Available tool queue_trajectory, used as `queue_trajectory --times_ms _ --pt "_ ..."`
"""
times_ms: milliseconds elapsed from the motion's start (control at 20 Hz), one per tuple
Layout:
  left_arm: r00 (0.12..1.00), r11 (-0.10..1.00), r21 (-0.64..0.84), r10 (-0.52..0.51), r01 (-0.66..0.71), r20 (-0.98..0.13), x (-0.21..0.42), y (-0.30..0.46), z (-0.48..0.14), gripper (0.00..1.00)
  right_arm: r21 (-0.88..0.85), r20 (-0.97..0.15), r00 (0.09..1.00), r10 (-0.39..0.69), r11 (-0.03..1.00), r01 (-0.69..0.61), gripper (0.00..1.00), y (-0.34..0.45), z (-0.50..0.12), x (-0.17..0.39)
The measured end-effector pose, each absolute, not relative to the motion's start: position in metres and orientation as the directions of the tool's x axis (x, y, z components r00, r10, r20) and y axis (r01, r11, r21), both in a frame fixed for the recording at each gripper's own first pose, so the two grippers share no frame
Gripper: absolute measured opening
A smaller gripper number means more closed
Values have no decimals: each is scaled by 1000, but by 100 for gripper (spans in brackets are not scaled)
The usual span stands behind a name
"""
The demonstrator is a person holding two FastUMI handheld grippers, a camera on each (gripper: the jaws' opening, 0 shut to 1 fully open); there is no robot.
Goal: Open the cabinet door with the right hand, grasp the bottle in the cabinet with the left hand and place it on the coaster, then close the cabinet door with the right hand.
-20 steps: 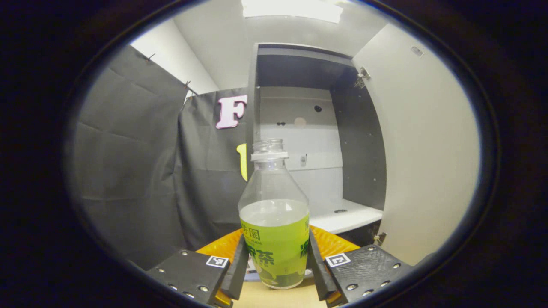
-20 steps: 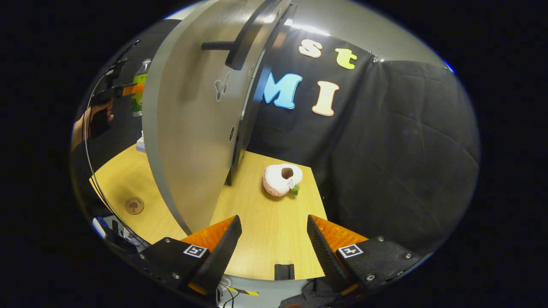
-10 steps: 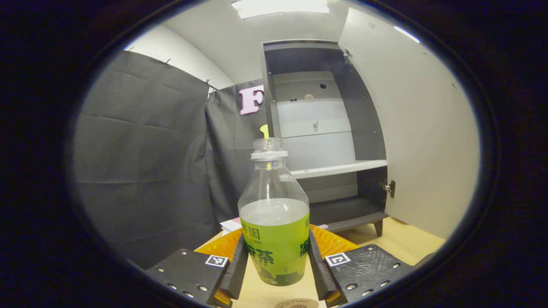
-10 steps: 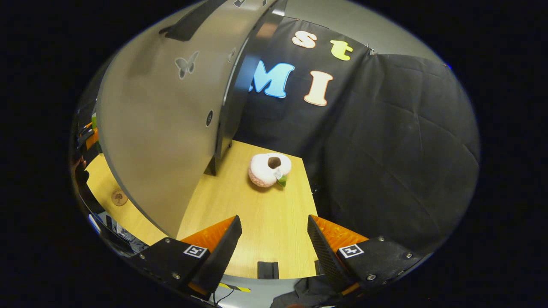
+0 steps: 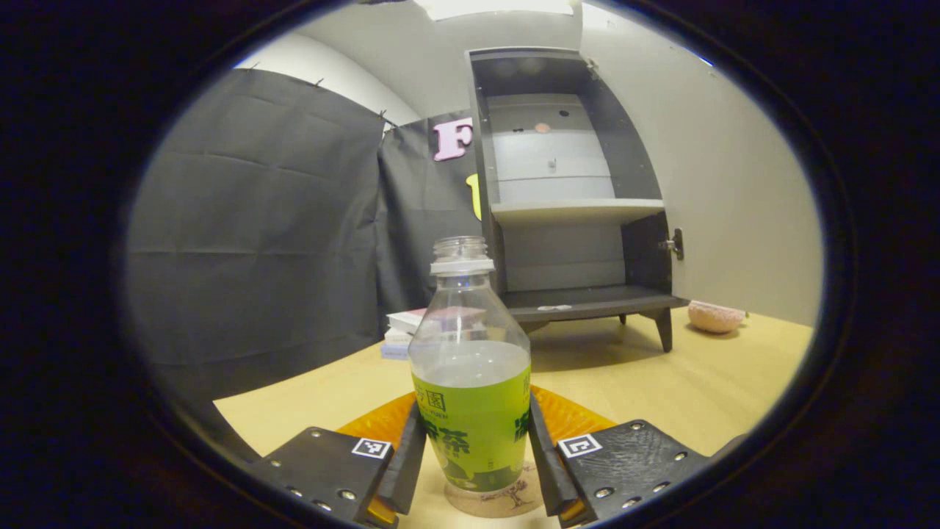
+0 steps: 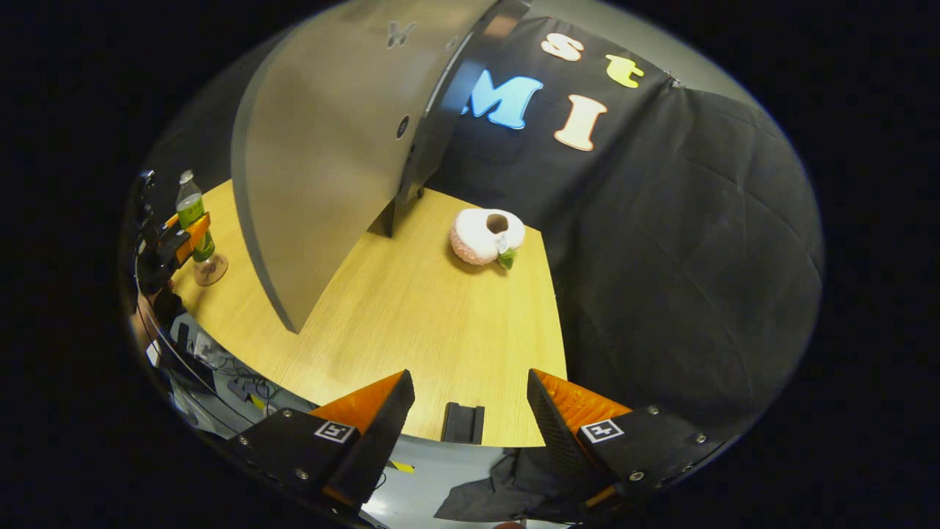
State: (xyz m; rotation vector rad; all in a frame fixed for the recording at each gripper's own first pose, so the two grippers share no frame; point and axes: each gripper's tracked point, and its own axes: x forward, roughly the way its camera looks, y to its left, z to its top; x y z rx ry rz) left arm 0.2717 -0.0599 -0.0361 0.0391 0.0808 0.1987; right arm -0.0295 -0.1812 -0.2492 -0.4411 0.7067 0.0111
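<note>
The left gripper (image 5: 470,459) holds the bottle (image 5: 470,367) upright between its jaws, both pressing its labelled lower body, its base on the coaster (image 5: 507,499), in front of the open cabinet (image 5: 573,213). The right gripper (image 6: 470,426) hangs above the table (image 6: 418,308), jaws wide apart and holding nothing.
</note>
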Motion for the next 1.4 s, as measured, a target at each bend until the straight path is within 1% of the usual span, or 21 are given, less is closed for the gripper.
queue_trajectory --times_ms 50,100,150,200,250,300,350,400,500,550,600,700,750,800,950,1000,1050,1150,1200,1250,1400 --pt "977 980 46 199 -196 -73 272 -59 -31 67 -394 -631 765 -127 902 -175 95 -177 -248 -29" --pt "979 981 30 195 -193 -54 272 -60 -29 72 -396 -629 768 -119 899 -185 96 -174 -246 -29" --pt "981 982 10 189 -188 -55 271 -60 -32 62 -389 -628 771 -105 900 -194 96 -169 -245 -27" --pt "979 981 6 195 -195 -57 268 -54 -37 62 -384 -628 772 -95 901 -202 95 -165 -245 -26" --pt "979 981 4 195 -195 -58 270 -51 -39 72 -384 -628 773 -89 899 -208 95 -162 -245 -25" --pt "979 981 1 194 -194 -63 271 -53 -45 70 -385 -627 774 -86 898 -213 95 -161 -244 -24" --pt "978 980 0 196 -197 -66 274 -51 -45 74 -382 -629 773 -82 899 -215 95 -160 -245 -24" --pt "976 978 8 206 -206 -70 275 -47 -42 78 -378 -631 771 -81 901 -215 95 -159 -247 -24" --pt "978 981 -1 194 -195 -69 276 -50 -30 92 -371 -633 770 -79 904 -213 96 -159 -248 -23" --pt "982 985 -12 173 -174 -77 275 -56 -26 83 -367 -633 770 -77 906 -211 94 -159 -247 -23" --pt "983 987 -12 159 -161 -92 272 -60 -25 88 -362 -632 771 -72 908 -212 95 -158 -248 -22" --pt "983 987 -23 158 -161 -96 270 -57 -6 88 -349 -620 782 -65 915 -201 96 -158 -243 -20" --pt "984 987 -35 154 -158 -89 268 -57 7 92 -342 -612 789 -64 920 -191 96 -159 -238 -19" --pt "984 986 -37 158 -162 -80 264 -54 22 88 -340 -601 797 -65 923 -181 96 -161 -234 -17" --pt "985 986 -27 161 -163 -59 260 -46 70 88 -318 -563 824 -68 938 -140 95 -169 -218 -15" --pt "986 987 -15 159 -160 -53 260 -47 88 92 -302 -542 838 -67 946 -120 95 -171 -209 -13" --pt "987 988 -6 152 -152 -46 260 -47 108 88 -279 -513 856 -61 955 -99 95 -170 -197 -8" --pt "989 989 7 147 -147 -14 260 -52 157 88 -260 -438 897 -56 963 -67 96 -169 -165 1" --pt "990 990 10 142 -142 9 259 -56 185 92 -246 -384 922 -41 968 -59 95 -164 -140 7" --pt "992 992 9 124 -124 33 259 -65 209 88 -235 -335 942 -22 970 -60 95 -158 -117 9" --pt "992 995 33 86 -90 93 255 -86 277 90 -220 -158 987 14 974 -49 96 -148 -39 20"
